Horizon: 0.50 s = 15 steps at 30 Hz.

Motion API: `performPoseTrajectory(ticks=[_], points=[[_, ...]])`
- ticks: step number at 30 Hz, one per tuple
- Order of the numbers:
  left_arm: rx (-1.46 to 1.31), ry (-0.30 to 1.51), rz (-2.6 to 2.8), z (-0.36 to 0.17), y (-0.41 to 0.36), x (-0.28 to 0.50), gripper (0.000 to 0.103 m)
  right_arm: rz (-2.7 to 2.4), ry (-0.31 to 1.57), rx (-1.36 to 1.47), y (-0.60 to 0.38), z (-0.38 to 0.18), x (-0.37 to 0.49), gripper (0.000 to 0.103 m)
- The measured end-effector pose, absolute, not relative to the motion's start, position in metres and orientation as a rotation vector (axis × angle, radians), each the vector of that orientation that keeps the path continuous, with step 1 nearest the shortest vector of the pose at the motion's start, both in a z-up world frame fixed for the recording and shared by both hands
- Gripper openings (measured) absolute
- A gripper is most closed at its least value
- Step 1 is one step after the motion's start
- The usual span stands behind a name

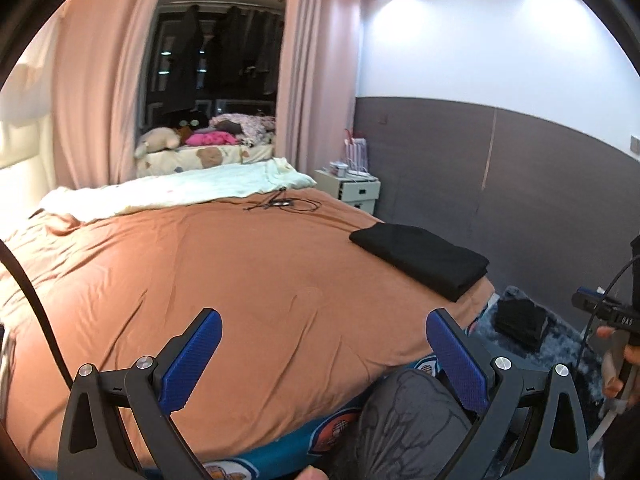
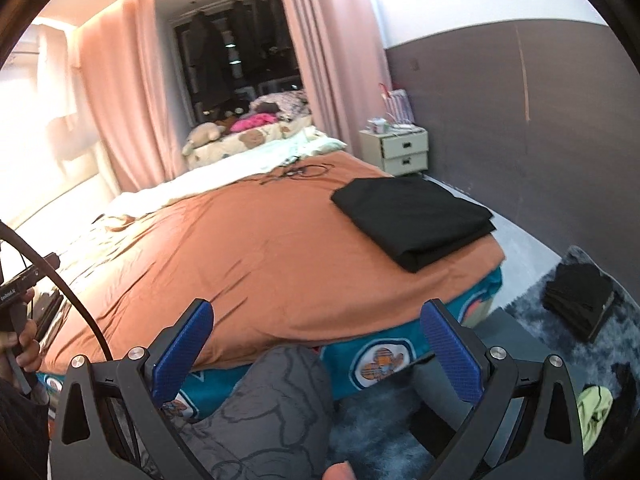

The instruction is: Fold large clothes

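Matt black cloth garment [image 2: 414, 220] lies on a smooth, faintly creased orange cloth bedspread [image 2: 260, 264].

Only partial print: right claw [image 1: 612, 312] body at 3 o'clock shows "DAS"-like characters; left claw [image 2: 16, 292] label at 9 o'clock too blurred.

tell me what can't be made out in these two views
- Dark pile on the rug: both views, too dark to tell what it is.
- Folded black garment: both views, type hidden by folding.
- Items on the nightstand: left wrist view, too small.
- Window ledge clutter: blurred, distant.
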<state>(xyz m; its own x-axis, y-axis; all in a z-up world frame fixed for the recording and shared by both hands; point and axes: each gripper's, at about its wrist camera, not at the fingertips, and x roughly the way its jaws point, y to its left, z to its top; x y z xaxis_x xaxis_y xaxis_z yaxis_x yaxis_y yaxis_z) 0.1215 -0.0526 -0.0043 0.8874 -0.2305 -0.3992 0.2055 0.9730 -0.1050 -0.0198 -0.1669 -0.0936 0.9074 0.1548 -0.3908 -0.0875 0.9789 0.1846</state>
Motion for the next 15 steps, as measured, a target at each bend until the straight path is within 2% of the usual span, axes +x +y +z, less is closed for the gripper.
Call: performPoseTrajectory(ticks=[15], points=[[-0.088, 0.391, -0.061, -0.017, -0.020, 0.042, 0.103, 0.128, 0.415, 0.126, -0.156, -0.135, 0.011, 0.103]])
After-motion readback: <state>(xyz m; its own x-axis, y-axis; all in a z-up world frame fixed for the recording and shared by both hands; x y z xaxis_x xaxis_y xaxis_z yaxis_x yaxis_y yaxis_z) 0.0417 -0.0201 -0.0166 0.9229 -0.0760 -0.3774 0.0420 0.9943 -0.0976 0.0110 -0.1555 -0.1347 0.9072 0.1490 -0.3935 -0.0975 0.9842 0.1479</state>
